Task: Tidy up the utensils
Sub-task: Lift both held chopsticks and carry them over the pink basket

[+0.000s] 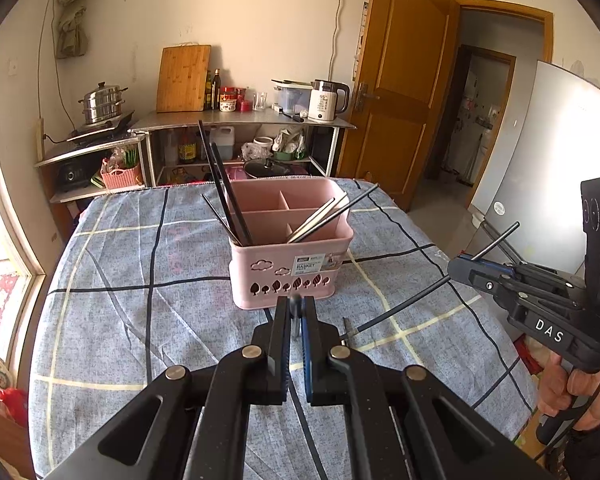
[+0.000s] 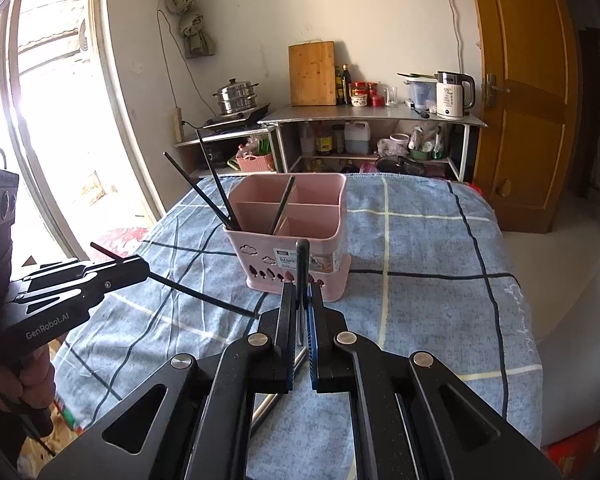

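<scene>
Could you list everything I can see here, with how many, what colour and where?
Basket: one, pink, with compartments, on the table.
Chopsticks in basket: several, dark, leaning in the left compartment; a few more on the right.
Tablecloth: one, blue with checks, covering the table.
Cutting board: one, wooden, against the far wall.
Kettle: one, white, on the far counter.
Steamer pot: one, silver, on the stove at left.
Door: one, brown wood, at right.
Left gripper: black, shut on a dark chopstick.
Right gripper: black, shut on a chopstick.
Hand: one on each gripper's handle.
</scene>
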Motion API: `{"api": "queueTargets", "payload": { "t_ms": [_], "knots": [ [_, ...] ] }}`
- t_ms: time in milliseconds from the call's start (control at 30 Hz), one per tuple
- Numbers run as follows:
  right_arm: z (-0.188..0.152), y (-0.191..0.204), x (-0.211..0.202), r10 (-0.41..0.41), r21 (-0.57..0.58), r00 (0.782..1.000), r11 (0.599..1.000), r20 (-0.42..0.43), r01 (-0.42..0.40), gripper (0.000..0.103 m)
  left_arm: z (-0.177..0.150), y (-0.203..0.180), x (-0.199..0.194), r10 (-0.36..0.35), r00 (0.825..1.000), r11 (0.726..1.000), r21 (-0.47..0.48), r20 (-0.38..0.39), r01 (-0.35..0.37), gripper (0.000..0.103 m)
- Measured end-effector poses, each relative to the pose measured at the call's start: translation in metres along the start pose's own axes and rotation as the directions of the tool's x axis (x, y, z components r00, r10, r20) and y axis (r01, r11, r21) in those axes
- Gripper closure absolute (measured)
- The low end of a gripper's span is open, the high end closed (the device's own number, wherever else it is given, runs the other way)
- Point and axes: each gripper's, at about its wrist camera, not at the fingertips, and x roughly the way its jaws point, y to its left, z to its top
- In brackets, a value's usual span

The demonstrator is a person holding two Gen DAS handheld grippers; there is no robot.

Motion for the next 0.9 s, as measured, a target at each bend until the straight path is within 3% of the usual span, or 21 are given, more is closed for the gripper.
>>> {"api": "queueTargets", "payload": {
  "t_ms": [367,900],
  "knots": [
    [0.027,0.024,-0.007,0.034,-0.043,0.998,0.999,0.059,-0.031,0.098,0.024,0.006,-0.024,0.0,0.999,1.0,-0.015,0.047,0.0,0.099],
    [0.083,0.039,-0.002,0.035,-0.06,0.986,0.998,0.16,-0.026,0.098,0.104,0.02,-0.05,0.009,0.981,1.0,-0.016,0.194,-0.005,0.099]
  ]
}}
